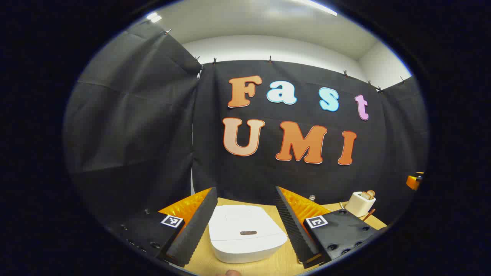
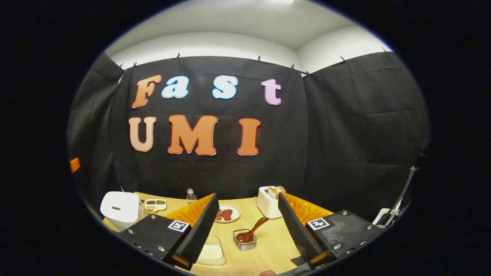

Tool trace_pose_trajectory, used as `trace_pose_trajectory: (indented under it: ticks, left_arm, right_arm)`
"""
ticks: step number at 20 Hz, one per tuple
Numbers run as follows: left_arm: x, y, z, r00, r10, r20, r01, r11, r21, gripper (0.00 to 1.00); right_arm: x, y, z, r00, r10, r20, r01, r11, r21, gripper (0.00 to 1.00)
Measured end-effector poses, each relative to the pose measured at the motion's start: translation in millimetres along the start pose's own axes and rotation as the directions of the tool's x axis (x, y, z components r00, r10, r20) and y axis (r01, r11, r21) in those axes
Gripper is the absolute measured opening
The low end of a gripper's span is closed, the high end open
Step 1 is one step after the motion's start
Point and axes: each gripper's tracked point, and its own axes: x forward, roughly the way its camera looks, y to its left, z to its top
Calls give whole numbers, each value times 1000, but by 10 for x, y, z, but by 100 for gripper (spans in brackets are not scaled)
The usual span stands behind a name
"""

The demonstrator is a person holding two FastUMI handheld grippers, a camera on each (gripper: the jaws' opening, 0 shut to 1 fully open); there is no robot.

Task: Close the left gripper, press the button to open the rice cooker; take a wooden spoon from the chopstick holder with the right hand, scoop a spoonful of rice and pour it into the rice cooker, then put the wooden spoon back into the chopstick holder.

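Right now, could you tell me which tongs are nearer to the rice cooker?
Left. The left tongs open straight over the closed rice cooker. The right tongs face the wooden spoon, the cooker far to their left.

lid shut: rice cooker (image 1: 245,235) | toaster (image 2: 268,202) behind wooden spoon (image 2: 251,231) | bare table (image 2: 268,249) around
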Motion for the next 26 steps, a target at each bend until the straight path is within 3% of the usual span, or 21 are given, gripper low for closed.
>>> trace_pose_trajectory:
  ticks: [1,3,8,10,14,15,16,17,26]
  left_arm:
    - [-3,-33,17,1000,13,-5,-13,1000,7,100]
    - [1,-85,-24,999,40,-26,-40,999,12,97]
    - [-10,-361,-51,997,28,-75,-30,999,-23,100]
    - [-5,-472,-7,998,19,-65,-21,999,-32,100]
    - [49,-575,21,998,29,-54,-29,1000,9,100]
    - [62,-597,24,998,31,-56,-30,999,15,100]
    - [59,-601,17,998,30,-61,-29,999,18,100]
    - [61,-610,12,997,30,-65,-29,999,20,100]
    - [108,-549,-25,995,58,-82,-58,998,2,100]
  right_arm:
    - [25,-66,15,1000,-2,2,2,1000,9,100]
    - [87,-174,-8,1000,4,-10,-3,1000,22,96]
    - [286,-378,-27,999,18,-29,-17,1000,23,100]
    - [355,-434,-58,999,23,-38,-22,1000,20,96]
    - [471,-475,-63,999,39,-29,-39,999,16,100]
    - [495,-482,-86,999,41,-34,-41,999,8,96]
    - [517,-484,-99,998,44,-36,-44,999,4,100]
    - [529,-475,-107,998,49,-38,-49,999,8,96]
    - [590,-436,-148,996,72,-52,-71,997,31,96]
